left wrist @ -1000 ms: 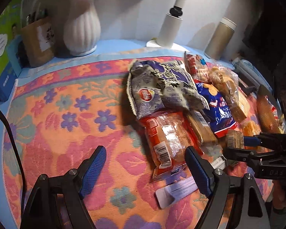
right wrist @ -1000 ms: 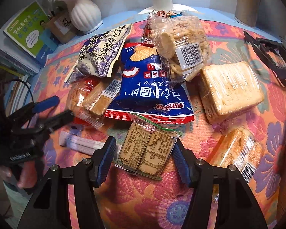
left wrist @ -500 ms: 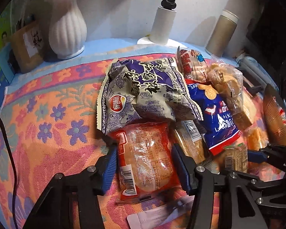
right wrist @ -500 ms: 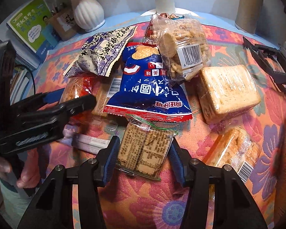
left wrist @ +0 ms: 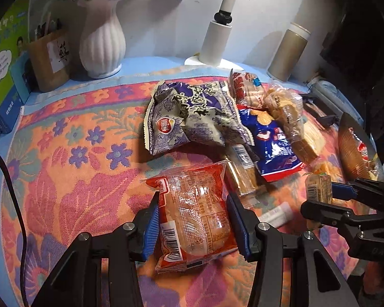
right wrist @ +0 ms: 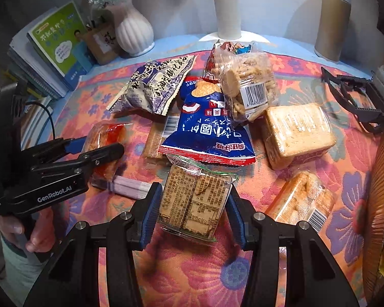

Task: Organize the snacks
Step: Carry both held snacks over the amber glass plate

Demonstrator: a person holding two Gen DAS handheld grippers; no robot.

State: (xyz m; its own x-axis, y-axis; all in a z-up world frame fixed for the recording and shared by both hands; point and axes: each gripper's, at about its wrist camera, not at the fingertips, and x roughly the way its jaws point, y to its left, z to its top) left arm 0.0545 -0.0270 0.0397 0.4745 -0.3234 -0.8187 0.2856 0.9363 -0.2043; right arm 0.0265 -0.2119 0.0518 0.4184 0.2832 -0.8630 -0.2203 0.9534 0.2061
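Observation:
My left gripper (left wrist: 194, 220) is shut on a red-wrapped bun packet (left wrist: 194, 215), its blue pads pressing both sides; it also shows in the right wrist view (right wrist: 102, 151). My right gripper (right wrist: 192, 212) is shut on a clear packet of brown biscuits (right wrist: 194, 202), seen edge-on in the left wrist view (left wrist: 318, 188). Behind lie a purple-and-white bag (left wrist: 192, 115), a blue cracker bag (right wrist: 207, 128), a clear bag of small biscuits (right wrist: 245, 87) and wrapped toast slices (right wrist: 298, 133).
A flowered cloth (left wrist: 76, 168) covers the table. A white vase (left wrist: 102, 43), lamp base (left wrist: 215, 43), tan canister (right wrist: 332, 23), books (right wrist: 56, 51) and a brown holder stand at the back. A basket rim (right wrist: 379, 204) is at the right. A lilac strip (right wrist: 130, 188) lies between the grippers.
My left gripper moved forward over the red bun packet and closed on it. My right gripper narrowed onto the biscuit packet and holds it.

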